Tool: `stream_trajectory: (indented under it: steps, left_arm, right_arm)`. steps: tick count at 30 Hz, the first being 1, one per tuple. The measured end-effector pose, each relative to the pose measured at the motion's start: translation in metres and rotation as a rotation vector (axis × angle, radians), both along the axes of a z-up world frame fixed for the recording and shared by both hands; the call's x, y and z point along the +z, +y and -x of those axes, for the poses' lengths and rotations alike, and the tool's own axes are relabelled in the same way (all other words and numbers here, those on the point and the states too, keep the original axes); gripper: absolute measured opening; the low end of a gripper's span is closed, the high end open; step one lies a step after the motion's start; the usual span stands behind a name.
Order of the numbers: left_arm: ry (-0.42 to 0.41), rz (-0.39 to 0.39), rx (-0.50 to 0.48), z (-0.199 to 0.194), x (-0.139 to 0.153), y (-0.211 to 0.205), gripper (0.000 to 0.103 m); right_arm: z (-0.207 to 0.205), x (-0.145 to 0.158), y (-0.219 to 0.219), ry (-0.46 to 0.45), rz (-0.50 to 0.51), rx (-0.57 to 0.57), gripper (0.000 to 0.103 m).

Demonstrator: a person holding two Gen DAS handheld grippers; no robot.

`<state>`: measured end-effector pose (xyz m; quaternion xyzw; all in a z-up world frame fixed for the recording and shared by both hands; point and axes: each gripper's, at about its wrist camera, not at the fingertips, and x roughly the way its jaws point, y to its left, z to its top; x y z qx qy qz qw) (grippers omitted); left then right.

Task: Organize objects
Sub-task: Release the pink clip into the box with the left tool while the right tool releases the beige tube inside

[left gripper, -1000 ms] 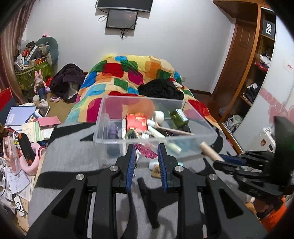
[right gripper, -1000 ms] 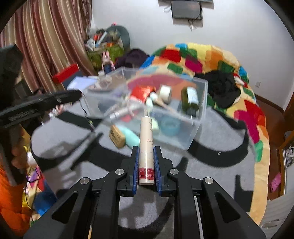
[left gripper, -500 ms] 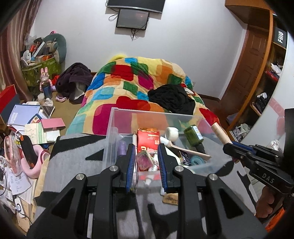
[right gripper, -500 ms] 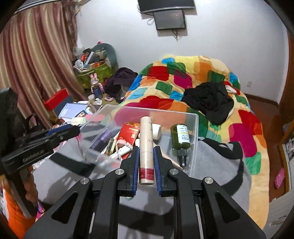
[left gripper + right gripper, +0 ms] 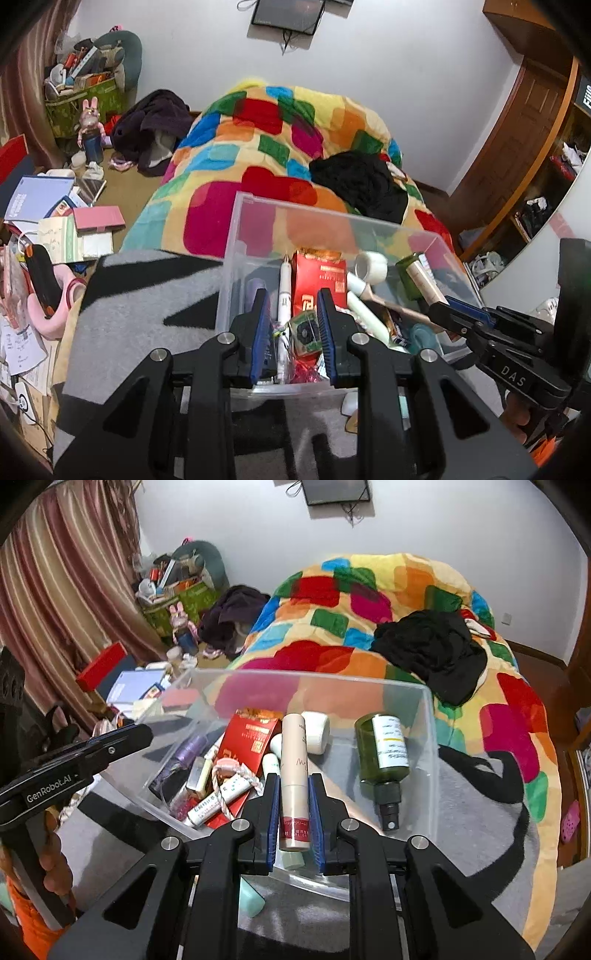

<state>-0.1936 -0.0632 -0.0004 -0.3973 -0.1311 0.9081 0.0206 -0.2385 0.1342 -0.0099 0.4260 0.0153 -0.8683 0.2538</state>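
Note:
A clear plastic box [image 5: 258, 210] [image 5: 430, 716] sits on a grey and black blanket and holds several toiletries: a red carton [image 5: 318, 275] [image 5: 251, 738], a green spray bottle [image 5: 384, 755], a white pen-like tube [image 5: 283, 291]. My left gripper [image 5: 291, 301] hovers over the box's near edge, jaws apart and empty; a pink crinkly item [image 5: 306, 369] lies in the box below it. My right gripper [image 5: 293, 786] is shut on a beige tube with a red band [image 5: 293, 775], held over the box.
A colourful patchwork duvet [image 5: 280, 140] with black clothing [image 5: 362, 184] lies beyond the box. A mint tube [image 5: 251, 899] lies on the blanket outside the box's near wall. Books and clutter [image 5: 44, 221] cover the floor at left. A wooden shelf unit [image 5: 535, 155] stands right.
Both grippers moved forward over the box. The left gripper opened, and the pink crinkly item it held now lies in the box. The right gripper still holds the beige tube.

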Motion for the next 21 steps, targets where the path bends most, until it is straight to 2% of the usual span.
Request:
stream_trajectory:
  steps: [4,7,12,21]
  left_arm:
    - [-0.011,-0.005,-0.018,-0.002,-0.004,0.005,0.024]
    - [-0.009,0.004,-0.026,-0.005,-0.003,0.008,0.029]
    - [0.021,0.032,-0.039,-0.017,0.006,0.016,0.044]
    - [0.083,0.116,-0.097,-0.051,0.021,0.039,0.07]
  right_arm:
    - [0.0,-0.007,-0.003,-0.013,-0.023,0.017,0.014]
    - [-0.002,-0.009,-0.004,-0.024,-0.028,0.029,0.015]
    - [-0.01,0.001,0.003,0.003,-0.02,0.034,0.027]
    - [-0.043,0.023,0.019,0.076,-0.003,0.062,0.038]
